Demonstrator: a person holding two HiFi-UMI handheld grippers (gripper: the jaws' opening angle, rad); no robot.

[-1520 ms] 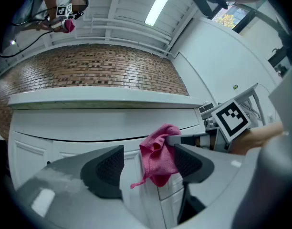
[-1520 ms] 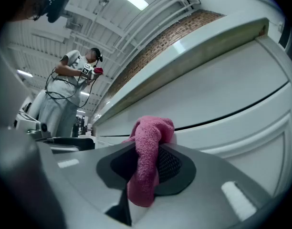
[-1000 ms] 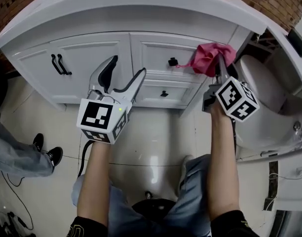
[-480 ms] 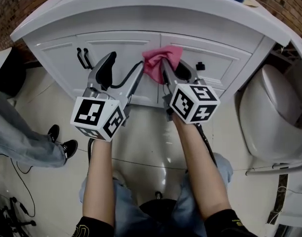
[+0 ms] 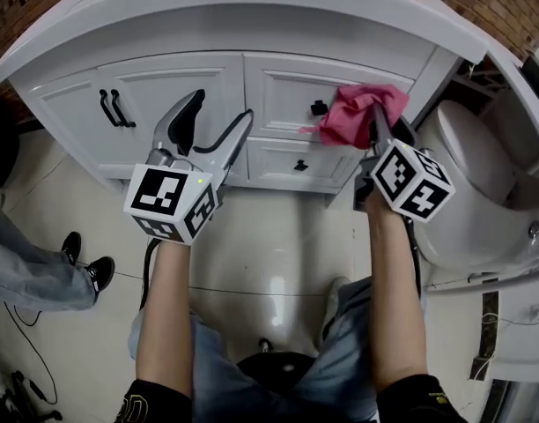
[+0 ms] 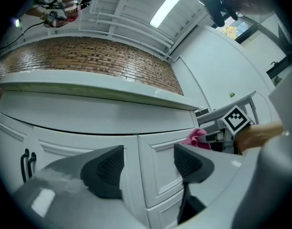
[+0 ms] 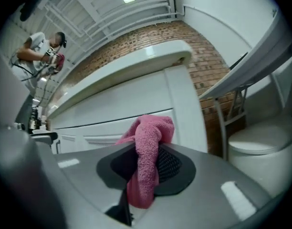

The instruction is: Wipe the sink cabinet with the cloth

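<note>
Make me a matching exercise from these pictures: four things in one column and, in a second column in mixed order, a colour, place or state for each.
Things:
1. cloth
2. left gripper
3. toilet
4. door handles

Descriptions:
A. jaws apart, nothing between them
B. black, on the left door of the cabinet
C. pink, clamped in the right gripper
D. white, to the right of the cabinet

Pairs: 1-C, 2-A, 3-D, 4-B
</note>
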